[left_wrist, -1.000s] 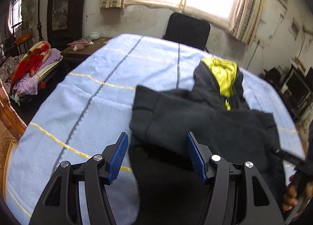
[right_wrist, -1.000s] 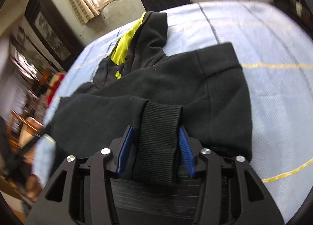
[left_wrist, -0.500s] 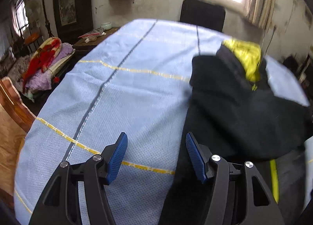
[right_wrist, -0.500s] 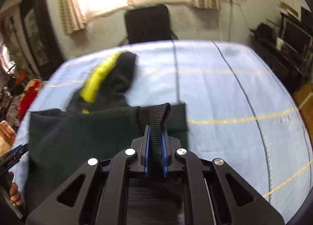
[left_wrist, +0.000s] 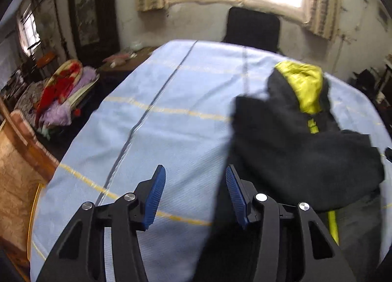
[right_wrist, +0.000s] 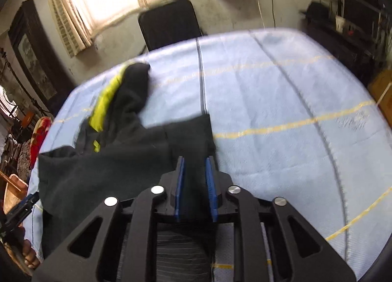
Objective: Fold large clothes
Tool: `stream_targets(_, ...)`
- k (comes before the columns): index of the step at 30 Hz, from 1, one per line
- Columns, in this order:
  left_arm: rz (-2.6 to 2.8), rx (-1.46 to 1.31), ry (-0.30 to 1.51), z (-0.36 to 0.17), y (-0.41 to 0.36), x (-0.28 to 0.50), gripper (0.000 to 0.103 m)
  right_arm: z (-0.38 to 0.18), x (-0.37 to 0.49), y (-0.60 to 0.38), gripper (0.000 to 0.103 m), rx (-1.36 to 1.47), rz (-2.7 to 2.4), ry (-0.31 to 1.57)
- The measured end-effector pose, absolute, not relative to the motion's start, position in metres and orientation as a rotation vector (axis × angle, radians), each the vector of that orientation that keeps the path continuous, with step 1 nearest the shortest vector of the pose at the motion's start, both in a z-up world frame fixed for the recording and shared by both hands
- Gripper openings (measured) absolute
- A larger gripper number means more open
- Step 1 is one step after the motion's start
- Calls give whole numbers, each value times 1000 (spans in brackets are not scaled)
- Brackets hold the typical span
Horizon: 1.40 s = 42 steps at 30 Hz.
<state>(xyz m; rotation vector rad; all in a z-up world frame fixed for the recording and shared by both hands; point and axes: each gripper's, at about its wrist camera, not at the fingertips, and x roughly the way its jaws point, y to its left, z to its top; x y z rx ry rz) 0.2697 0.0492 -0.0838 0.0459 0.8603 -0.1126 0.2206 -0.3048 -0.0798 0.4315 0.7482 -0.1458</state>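
Observation:
A black hoodie (left_wrist: pixel 294 149) with a yellow hood lining (left_wrist: pixel 306 86) lies bunched on the light blue table cover (left_wrist: pixel 171 135). My left gripper (left_wrist: pixel 194 176) is open and empty, just left of the hoodie's edge, over bare cloth. In the right wrist view the hoodie (right_wrist: pixel 110 159) spreads to the left, and my right gripper (right_wrist: pixel 194 163) is shut on a black fold of it, with the ribbed hem lying over the gripper body.
A black chair (left_wrist: pixel 252 27) stands behind the table under the window. Colourful bedding (left_wrist: pixel 58 91) lies on furniture at the left. Shelves with electronics (right_wrist: pixel 343 27) stand at the right. The left gripper tip (right_wrist: pixel 22 206) shows at the right wrist view's lower left.
My right gripper closed on the ribbed hem and pulled the hoodie rightward. My left gripper stayed open and now sits over bare cloth left of the hoodie.

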Motion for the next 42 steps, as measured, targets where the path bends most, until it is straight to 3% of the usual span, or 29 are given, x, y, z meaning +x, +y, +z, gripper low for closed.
stream_targets(4,-207,97,847,-73,-3,278,52,-67,235,-273,20,415,-6,732)
stream_targets(8,-171,128,898,-104,-36,307,53,-80,264,-239,20,381,46,775)
stream_targets(12,-120,185,900,-135,-36,323,63,-116,292,-221,18,351,25,873)
stream_targets(18,-150,138,919,-131,-27,318,60,-113,285,-220,17,325,14,866)
stream_targets(24,-248,106,844,-95,-15,276,60,-75,235,-195,20,297,138,776)
stream_targets(27,-237,133,878,-110,-13,276,61,-81,229,-177,20,279,177,800)
stream_targets(31,-210,124,934,-138,-6,288,73,-113,231,-169,18,293,183,877)
stream_targets(35,-210,120,943,-135,-3,287,72,-111,228,-175,18,314,217,883)
stream_targets(37,-244,76,928,-122,6,282,65,-106,224,-187,17,348,200,864)
stream_targets(42,-191,26,836,-98,28,284,65,-90,215,-243,20,399,38,758)
